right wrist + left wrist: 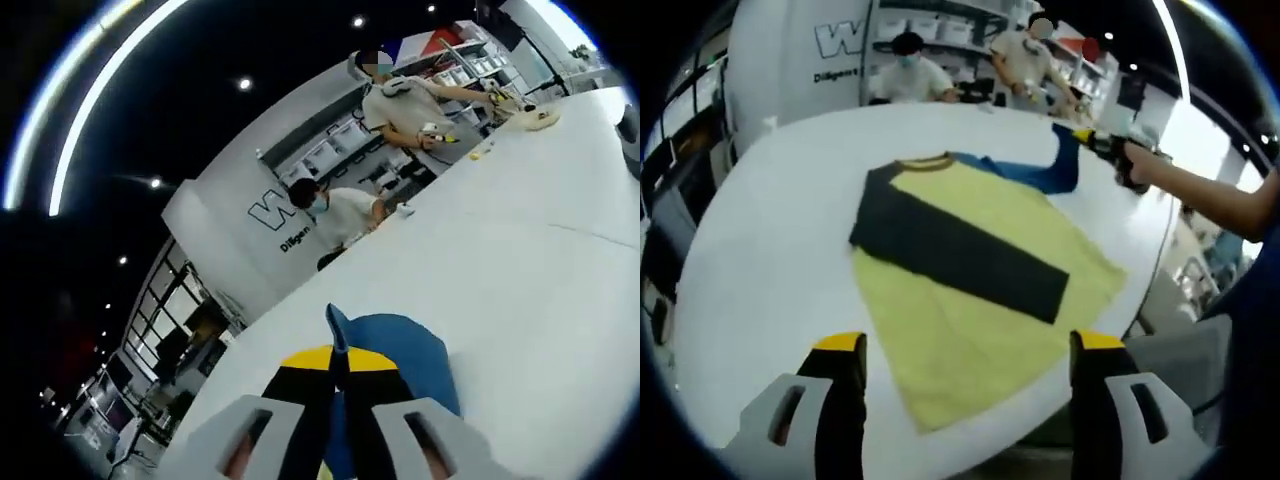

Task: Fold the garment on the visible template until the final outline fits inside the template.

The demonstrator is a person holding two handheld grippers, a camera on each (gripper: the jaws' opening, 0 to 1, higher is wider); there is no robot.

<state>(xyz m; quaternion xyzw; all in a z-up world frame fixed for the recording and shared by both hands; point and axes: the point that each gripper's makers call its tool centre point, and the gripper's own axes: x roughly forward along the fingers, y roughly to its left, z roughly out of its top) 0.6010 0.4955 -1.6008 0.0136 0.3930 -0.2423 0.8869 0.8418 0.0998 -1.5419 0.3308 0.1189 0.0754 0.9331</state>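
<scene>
One garment (pixel 980 290), one gripper (pixel 338 372) pinching sleeve (pixel 400 360)

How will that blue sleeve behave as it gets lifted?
Probably floppy: the blue sleeve droops between the right gripper and the yellow shirt. Likely light, since a pinch holds it. It may drag the shirt along.

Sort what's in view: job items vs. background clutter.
Job:
- yellow shirt, dark sleeve folded across it
- blue sleeve, pinched and lifted by the right gripper
- left gripper, fingers apart, holding nothing
- white table

Background:
- two people at the far edge
- small items at the table's far end
</scene>
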